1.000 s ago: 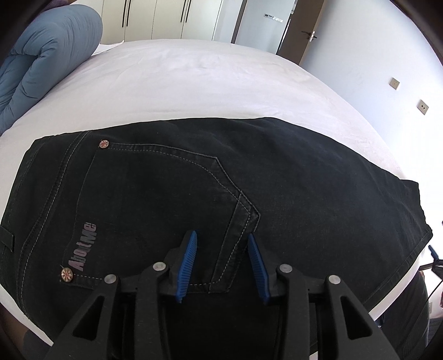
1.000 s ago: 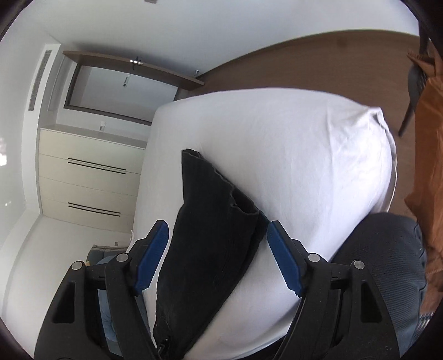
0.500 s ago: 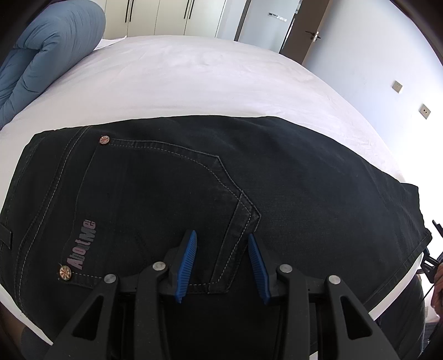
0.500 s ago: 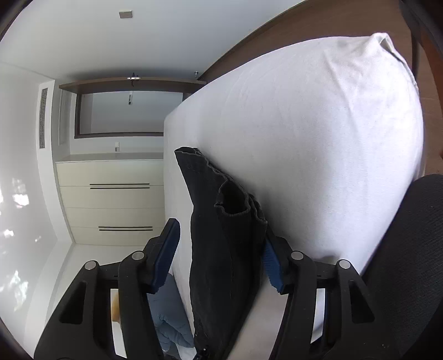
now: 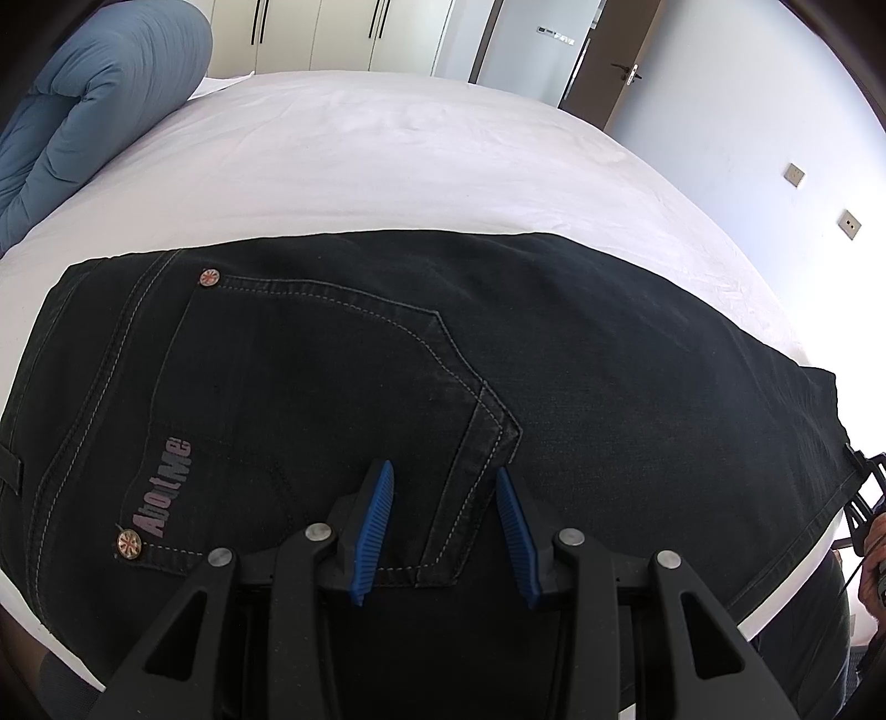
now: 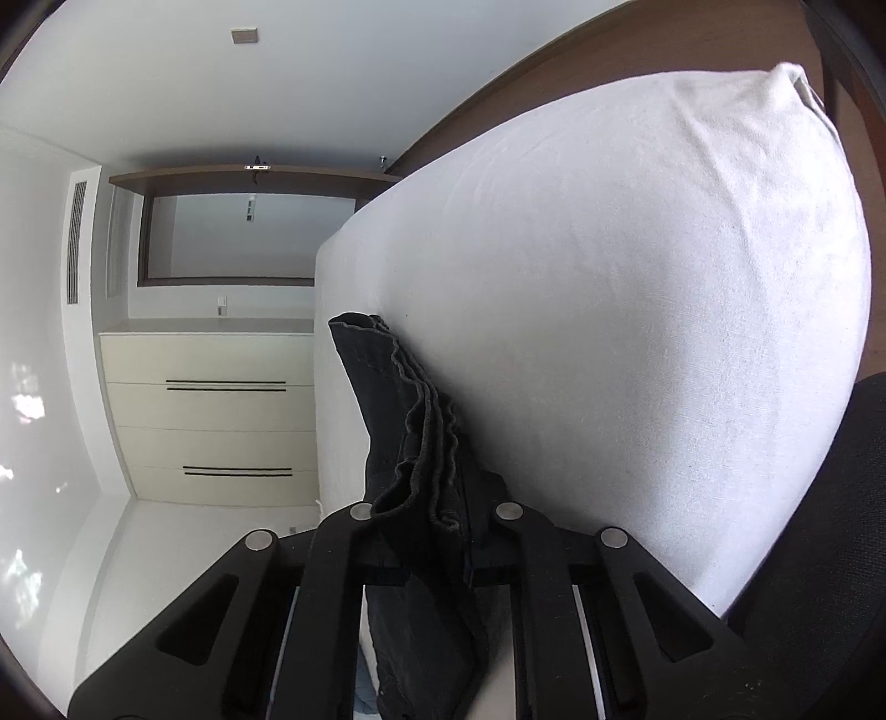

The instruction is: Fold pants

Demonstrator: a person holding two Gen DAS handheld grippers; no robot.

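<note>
Black jeans lie flat on the white bed, back pocket and "AboutMe" label facing up. My left gripper is open, hovering just above the pocket's lower corner, blue pads apart. In the right wrist view, my right gripper is shut on the bunched leg hems of the jeans at the bed's edge; the blue pads are hidden by the cloth. The right gripper also shows at the far right of the left wrist view.
A rolled blue duvet lies at the far left of the bed. White wardrobes and a door stand behind. In the right wrist view the mattress side and a cream drawer unit show.
My right gripper has moved onto the leg hems and closed on them. My left gripper has stayed open over the back pocket, nearly still.
</note>
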